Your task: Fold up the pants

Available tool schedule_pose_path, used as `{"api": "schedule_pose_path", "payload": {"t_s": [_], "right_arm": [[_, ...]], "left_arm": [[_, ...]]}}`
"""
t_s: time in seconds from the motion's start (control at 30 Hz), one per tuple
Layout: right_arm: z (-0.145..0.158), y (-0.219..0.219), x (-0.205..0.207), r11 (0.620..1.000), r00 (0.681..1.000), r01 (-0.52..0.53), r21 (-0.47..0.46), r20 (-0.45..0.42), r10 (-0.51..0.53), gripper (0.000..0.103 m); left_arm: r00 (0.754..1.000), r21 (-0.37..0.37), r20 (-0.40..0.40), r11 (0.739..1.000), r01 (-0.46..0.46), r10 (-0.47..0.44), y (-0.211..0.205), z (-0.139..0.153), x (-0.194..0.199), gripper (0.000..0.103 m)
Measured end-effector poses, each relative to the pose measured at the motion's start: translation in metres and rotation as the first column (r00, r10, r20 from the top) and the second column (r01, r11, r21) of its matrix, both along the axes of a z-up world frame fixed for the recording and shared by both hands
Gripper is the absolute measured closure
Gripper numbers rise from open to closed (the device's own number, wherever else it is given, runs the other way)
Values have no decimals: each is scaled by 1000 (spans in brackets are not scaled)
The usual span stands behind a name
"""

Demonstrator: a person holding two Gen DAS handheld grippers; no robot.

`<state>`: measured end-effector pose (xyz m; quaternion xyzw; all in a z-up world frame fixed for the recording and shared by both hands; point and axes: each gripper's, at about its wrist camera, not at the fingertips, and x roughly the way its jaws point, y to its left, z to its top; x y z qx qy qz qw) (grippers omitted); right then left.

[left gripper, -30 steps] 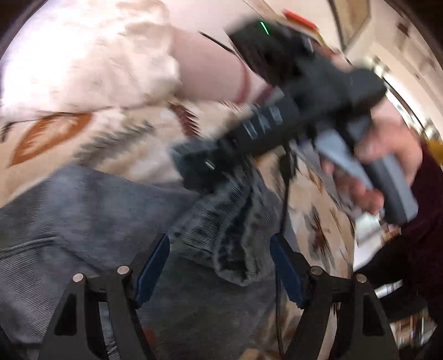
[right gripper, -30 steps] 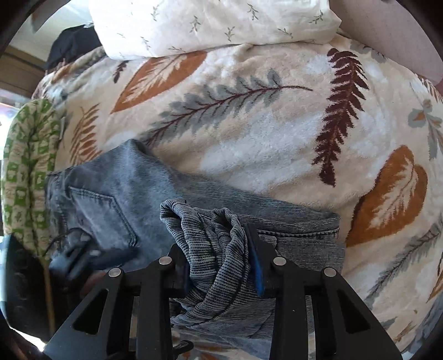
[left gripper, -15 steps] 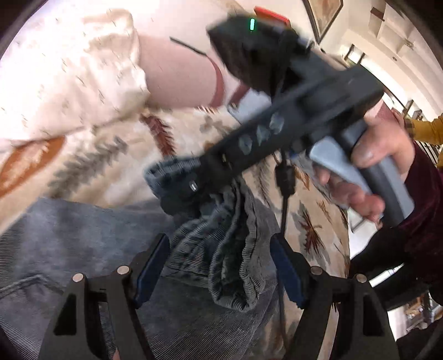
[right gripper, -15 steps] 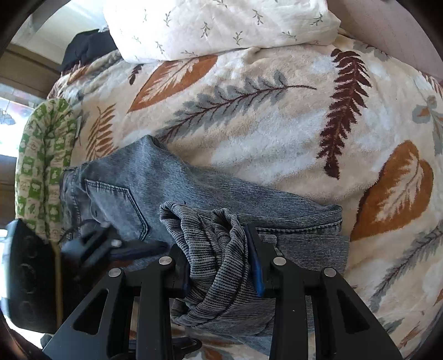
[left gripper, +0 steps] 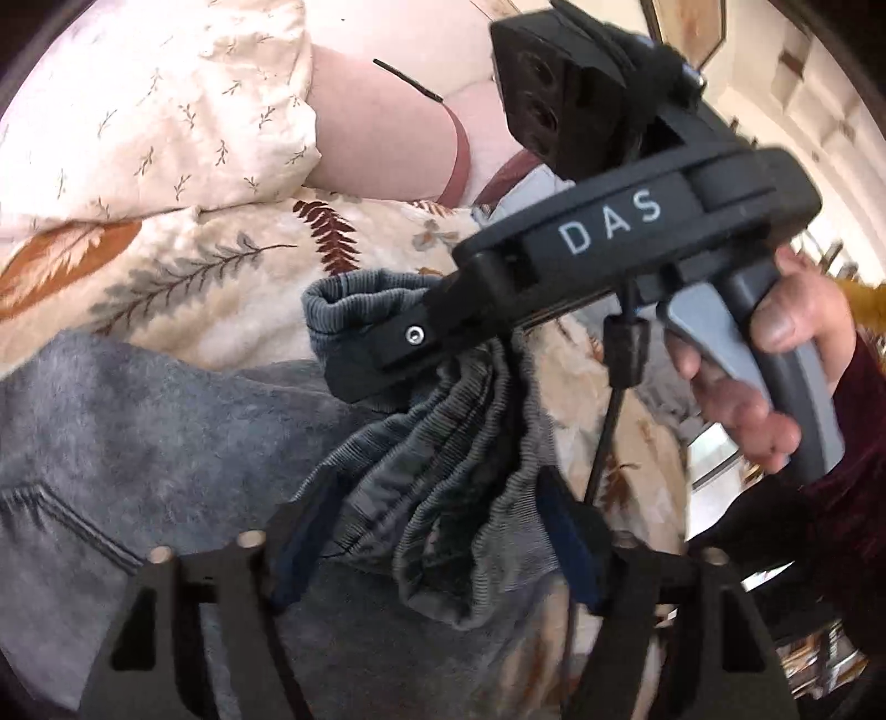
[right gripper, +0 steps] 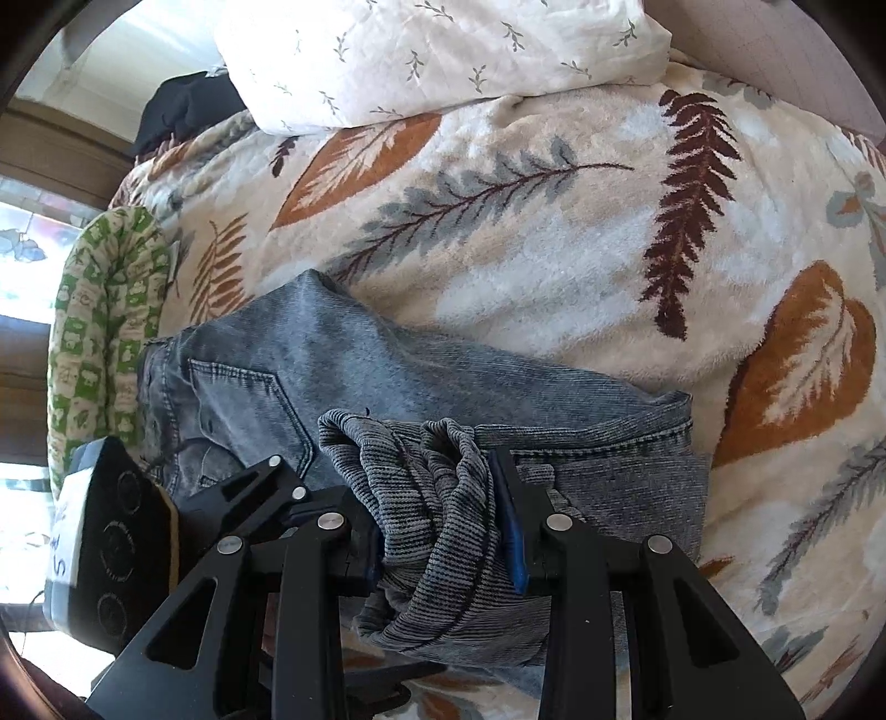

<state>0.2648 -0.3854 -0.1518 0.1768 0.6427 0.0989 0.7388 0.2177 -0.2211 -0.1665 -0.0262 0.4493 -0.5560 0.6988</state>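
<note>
The pants (right gripper: 387,376) are grey washed jeans, and they lie on a fleece blanket (right gripper: 554,249) with a leaf and fern pattern, on the near side of the bed. In the right wrist view the seat with a back pocket (right gripper: 243,410) is at the left, and the hem edge is at the right. A white pillow (right gripper: 443,50) with small sprigs lies at the far side of the blanket. A green and white patterned cushion (right gripper: 105,321) is at the left edge, just beside the waist of the pants.

The right gripper (right gripper: 443,515) is clenched on a bunched cuff (right gripper: 426,498) of the pants. The ribbed fabric is pressed between its two fingers, and it hangs down in folds below them, above the flat part of the garment.

In the left wrist view the same bunch (left gripper: 443,471) hangs from the right gripper (left gripper: 387,354), which a hand (left gripper: 764,354) holds by the grey trigger handle. The sleeve at this hand is dark red. The left gripper (left gripper: 437,531) is at the near edge of this view, and its jaws have just been closing. The hanging cuff is now between its blue pads (left gripper: 565,531), which stand close on both sides of the fabric. If they already press it, the view does not show clearly. Below the bunch the flat grey denim of the pants spreads to the left.
</note>
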Motion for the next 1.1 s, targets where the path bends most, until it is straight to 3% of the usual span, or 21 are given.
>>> {"api": "schedule_pose_path", "payload": {"t_s": [0.07,0.13,0.27,0.57,0.63,0.8,0.83,0.93,1.03,1.1], "right_arm": [[4,1,-3,1000,1000,3,7,8,-3,72],[6,1,-6,1000,1000,6,15,17,-6,72],[7,3,-17,999,1000,10,41,27,-12,72],[8,37,-17,993,998,-27,118,59,20,73],[4,48,-10,995,997,-26,93,73,19,73],[-33,61,10,999,996,38,39,76,-40,69],[-39,58,12,996,995,56,72,77,-62,67],[-44,36,10,962,984,128,241,87,-153,53],[-30,3,-4,887,959,174,428,129,-251,40],[-17,-16,-20,851,937,197,486,161,-309,36]], "left_arm": [[999,-12,-50,1000,-1,1,3,0,-3,63],[996,-23,-83,1000,16,-18,5,0,-10,78],[995,-15,-92,1000,25,-27,2,2,-24,85],[979,-49,-167,991,-125,115,47,12,-34,86],[962,-46,-218,983,-179,165,59,5,-32,86],[892,103,-300,941,-321,337,70,-34,-13,76],[884,120,-312,938,-326,347,72,-37,-12,76],[902,159,-251,934,-320,351,75,-25,-22,63],[924,205,-150,925,-318,351,80,-10,-36,53],[927,229,-111,916,-328,359,84,-5,-42,53]]}}
